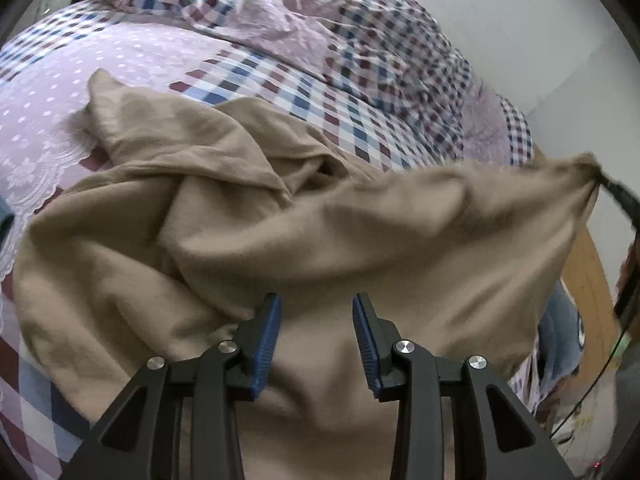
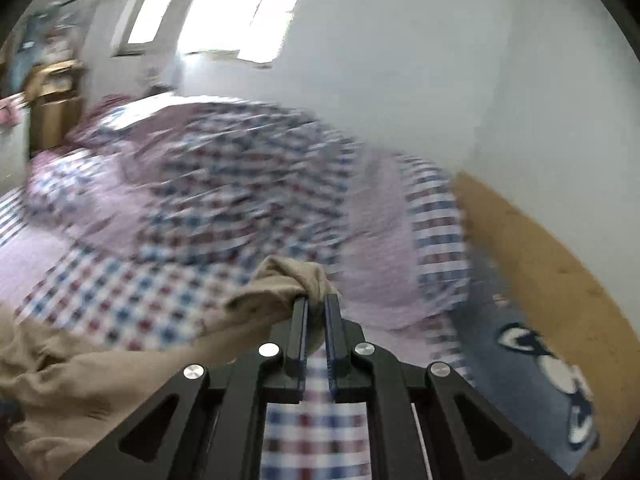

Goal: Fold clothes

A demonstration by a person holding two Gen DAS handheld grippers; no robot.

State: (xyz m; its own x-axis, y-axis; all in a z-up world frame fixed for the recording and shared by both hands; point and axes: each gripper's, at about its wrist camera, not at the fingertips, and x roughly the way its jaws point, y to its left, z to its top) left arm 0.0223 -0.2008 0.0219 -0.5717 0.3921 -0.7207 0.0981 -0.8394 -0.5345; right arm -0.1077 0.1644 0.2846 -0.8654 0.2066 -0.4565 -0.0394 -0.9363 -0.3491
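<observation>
A crumpled tan garment (image 1: pixel 224 216) lies on the bed and fills the middle of the left wrist view. My left gripper (image 1: pixel 317 312) hovers over its near part, open, with only loose cloth below the blue pads. One corner of the garment is stretched up to the right, where my right gripper (image 1: pixel 604 178) pinches it. In the blurred right wrist view, my right gripper (image 2: pixel 316 300) is shut on a bunched tan garment (image 2: pixel 276 292) corner, and the cloth trails away to the lower left.
The bed carries a pink dotted and checked bedspread (image 1: pixel 132 56) and a rumpled checked quilt (image 1: pixel 360 32) at the back. A white wall (image 2: pixel 460 60) and wooden bed frame (image 2: pixel 540 248) lie to the right. A blue patterned item (image 2: pixel 548 372) sits by the frame. A window (image 2: pixel 224 4) is far left.
</observation>
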